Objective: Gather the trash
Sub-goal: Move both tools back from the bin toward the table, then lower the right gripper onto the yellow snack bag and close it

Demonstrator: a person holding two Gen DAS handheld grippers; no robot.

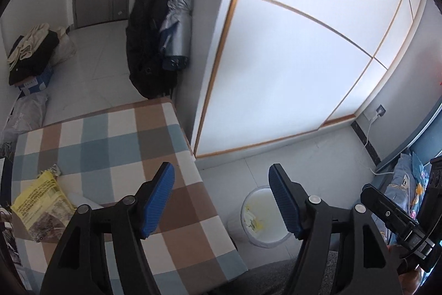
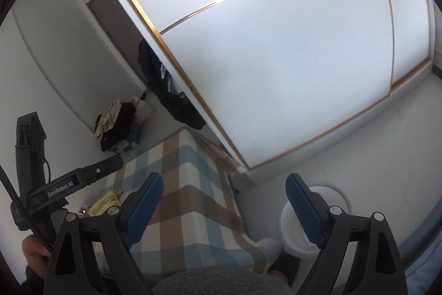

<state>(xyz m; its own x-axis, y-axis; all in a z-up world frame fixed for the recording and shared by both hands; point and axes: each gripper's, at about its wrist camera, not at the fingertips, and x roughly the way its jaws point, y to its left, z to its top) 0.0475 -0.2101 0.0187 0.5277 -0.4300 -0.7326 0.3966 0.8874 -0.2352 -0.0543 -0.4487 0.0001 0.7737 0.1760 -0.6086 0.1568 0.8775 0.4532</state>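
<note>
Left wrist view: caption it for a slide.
Open left gripper above checked table and white bin; yellow wrapper lies on the table.

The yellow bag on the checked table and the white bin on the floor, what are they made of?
The yellow bag looks like thin plastic film: it is crinkled, slightly shiny and printed with text. The white bin seems to be smooth hard plastic, with an even round rim and matte wall. The table cover looks like soft woven cloth, though that is less sure.
</note>
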